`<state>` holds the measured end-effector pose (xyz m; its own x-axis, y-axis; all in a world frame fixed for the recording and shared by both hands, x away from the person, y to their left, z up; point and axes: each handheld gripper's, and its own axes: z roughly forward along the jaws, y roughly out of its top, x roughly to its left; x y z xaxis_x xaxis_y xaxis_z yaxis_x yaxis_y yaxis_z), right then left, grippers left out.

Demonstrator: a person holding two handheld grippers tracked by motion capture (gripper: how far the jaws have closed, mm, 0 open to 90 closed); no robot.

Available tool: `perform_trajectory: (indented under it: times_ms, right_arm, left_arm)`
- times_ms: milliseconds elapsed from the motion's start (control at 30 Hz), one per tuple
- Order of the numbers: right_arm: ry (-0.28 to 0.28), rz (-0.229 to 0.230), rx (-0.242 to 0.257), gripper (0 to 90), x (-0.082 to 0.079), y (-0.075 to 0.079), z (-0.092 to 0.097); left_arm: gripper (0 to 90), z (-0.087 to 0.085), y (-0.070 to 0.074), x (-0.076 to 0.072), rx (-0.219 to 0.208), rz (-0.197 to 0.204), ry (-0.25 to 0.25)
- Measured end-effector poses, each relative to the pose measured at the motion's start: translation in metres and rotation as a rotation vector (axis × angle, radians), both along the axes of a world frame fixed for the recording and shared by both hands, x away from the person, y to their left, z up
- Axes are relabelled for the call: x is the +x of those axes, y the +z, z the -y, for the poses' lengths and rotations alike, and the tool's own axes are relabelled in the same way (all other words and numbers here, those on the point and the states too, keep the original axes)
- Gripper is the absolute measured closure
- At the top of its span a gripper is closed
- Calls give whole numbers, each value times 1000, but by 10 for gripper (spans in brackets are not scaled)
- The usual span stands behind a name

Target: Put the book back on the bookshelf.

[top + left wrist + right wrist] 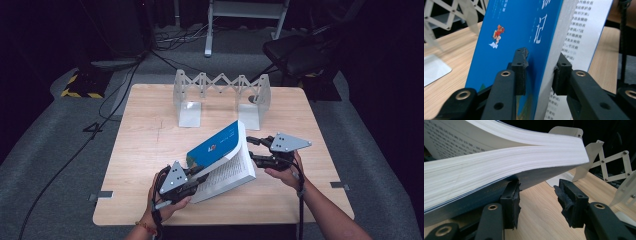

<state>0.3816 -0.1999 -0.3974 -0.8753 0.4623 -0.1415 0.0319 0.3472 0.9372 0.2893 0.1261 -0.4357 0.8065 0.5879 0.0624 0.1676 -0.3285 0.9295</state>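
A thick book (220, 147) with a blue cover (506, 30) hangs tilted above the wooden table (145, 135), its right side raised and its pages partly fanned open. My left gripper (199, 176) holds its lower left corner. In the left gripper view one pad lies on the blue cover and the other on the white page block, so the left gripper (540, 67) is shut on the cover and a stack of pages. My right gripper (254, 150) is at the book's right edge. Its jaws (536, 195) stand open over bare wood, the left one tucked under the book (499, 170).
A white expanding rack (222, 95) with two upright end plates stands at the table's far side, just behind the book. A dark chair (300, 50) and cables (120, 80) lie on the floor beyond the table.
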Motion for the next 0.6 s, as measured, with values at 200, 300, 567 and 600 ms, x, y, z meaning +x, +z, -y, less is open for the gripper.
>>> perform_trajectory:
  times_ms: [200, 300, 567, 600]
  right_arm:
    - [17, 16, 8, 513, -1, 10, -15]
    - [24, 11, 22, 513, -1, 12, -20]
    - [87, -96, 15, 504, 16, 8, -29]
    - [86, -96, 9, 498, 17, 7, -31]
  left_arm:
    - [527, 3, -2, -8, 59, 23, 62]
    - [475, 5, -4, -7, 69, 2, 55]
    - [723, -11, -3, -7, 26, -29, 92]
    - [727, -11, -3, -7, 26, -29, 92]
